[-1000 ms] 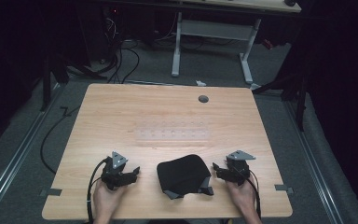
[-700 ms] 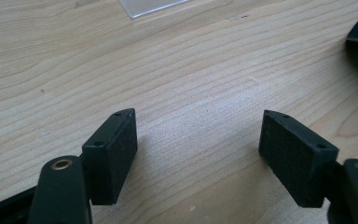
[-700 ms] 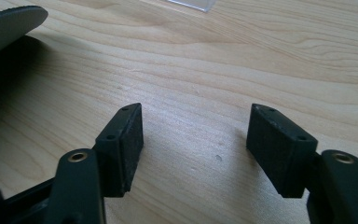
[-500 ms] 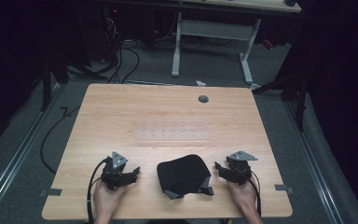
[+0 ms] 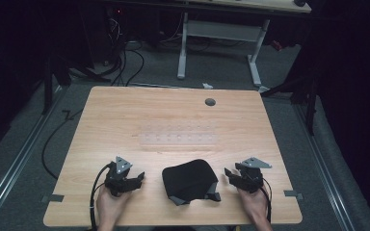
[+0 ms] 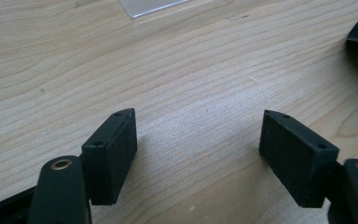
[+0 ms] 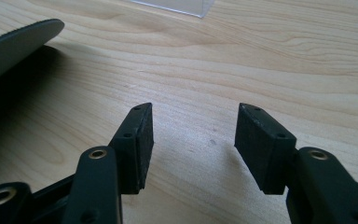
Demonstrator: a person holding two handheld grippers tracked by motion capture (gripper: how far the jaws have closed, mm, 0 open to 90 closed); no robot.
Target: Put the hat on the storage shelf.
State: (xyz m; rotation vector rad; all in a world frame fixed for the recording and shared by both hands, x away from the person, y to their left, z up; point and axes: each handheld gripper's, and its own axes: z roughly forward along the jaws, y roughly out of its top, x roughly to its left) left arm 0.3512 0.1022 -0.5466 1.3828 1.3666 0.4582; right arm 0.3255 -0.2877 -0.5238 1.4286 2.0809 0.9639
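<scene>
**Both grippers rest apart on either side of a black cap**

From the high view I see a pale wooden surface (image 5: 125, 120), rectangular with rounded corners and a clear lengthwise grain. It stands on grey carpet in a dark room.

Next in size is a clear plastic tray (image 5: 178, 138) lying flat near the middle of the surface, so transparent that it is faint; small dimples in rows show through. I can read no writing or brand on anything.

Nearer me, between the two grippers, lies a black cap (image 5: 189, 180) of matte fabric, rounded, with a stiff brim at its near right. It touches neither gripper.

My left gripper (image 5: 137, 177) sits just left of the cap, held in the person's left hand (image 5: 110, 207). In the left gripper view its fingers (image 6: 114, 149) stand wide apart, holding nothing, with bare wood between them. The pads are flat black blocks with a fine rough texture.

My right gripper (image 5: 230, 174) sits just right of the cap, in the right hand (image 5: 254, 206). Its fingers (image 7: 137, 140) have just been closing but remain clearly apart, with only wood between them. The cap's brim shows at the upper left of that view.

A small dark round grommet (image 5: 210, 102) sits near the far edge.
</scene>
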